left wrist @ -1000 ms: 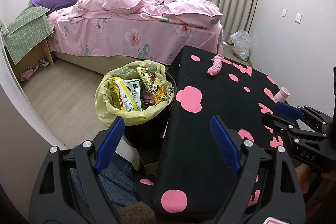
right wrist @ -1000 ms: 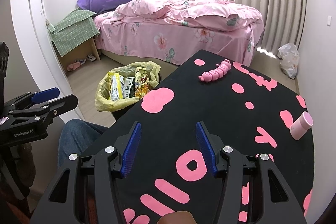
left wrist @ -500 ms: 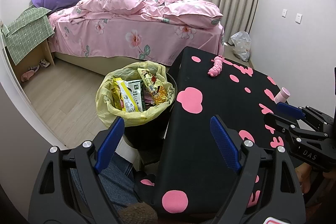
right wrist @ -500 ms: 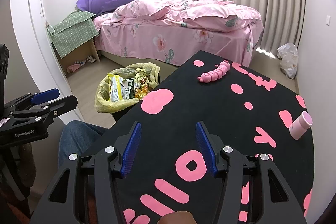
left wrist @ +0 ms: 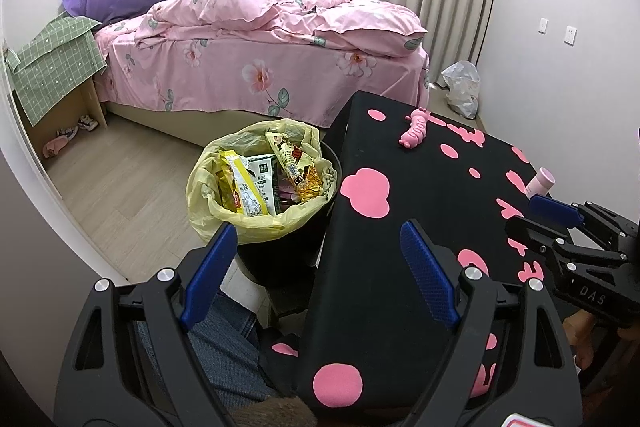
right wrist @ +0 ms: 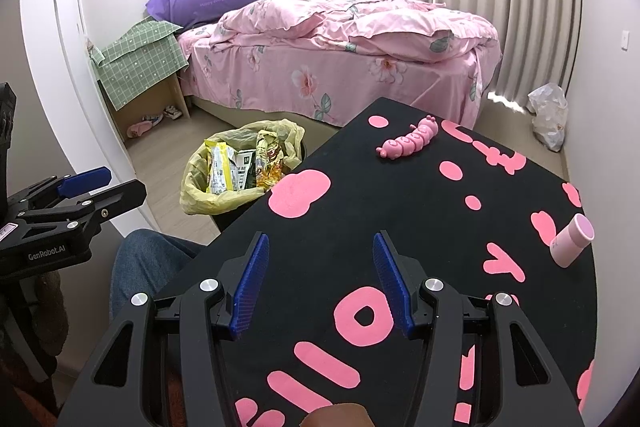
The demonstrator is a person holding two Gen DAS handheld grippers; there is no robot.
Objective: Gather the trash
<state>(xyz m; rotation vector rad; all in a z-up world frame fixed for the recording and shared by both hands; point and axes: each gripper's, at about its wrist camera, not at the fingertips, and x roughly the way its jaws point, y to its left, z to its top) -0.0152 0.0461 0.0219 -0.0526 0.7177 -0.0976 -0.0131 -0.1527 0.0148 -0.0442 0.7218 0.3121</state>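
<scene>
A black bin with a yellow liner [left wrist: 208, 203] [right wrist: 192, 195] stands on the floor left of the table, holding several snack wrappers [left wrist: 256, 183] [right wrist: 240, 167]. My left gripper [left wrist: 316, 247] is open and empty, hovering near the table's left front corner, short of the bin. My right gripper [right wrist: 320, 251] is open and empty above the black tablecloth with pink shapes [right wrist: 400, 211] [left wrist: 420, 195]. On that cloth lie a pink caterpillar toy [right wrist: 408, 141] [left wrist: 416, 133] at the far edge and a small pink tube [right wrist: 572, 241] [left wrist: 540, 183] at the right.
A bed with pink floral bedding [left wrist: 260, 43] fills the back of the room. A cabinet under a green checked cloth [left wrist: 56, 67] stands at the left. A white plastic bag [left wrist: 460, 87] lies by the curtain. A person's jeans-clad leg [left wrist: 224, 351] sits beside the table.
</scene>
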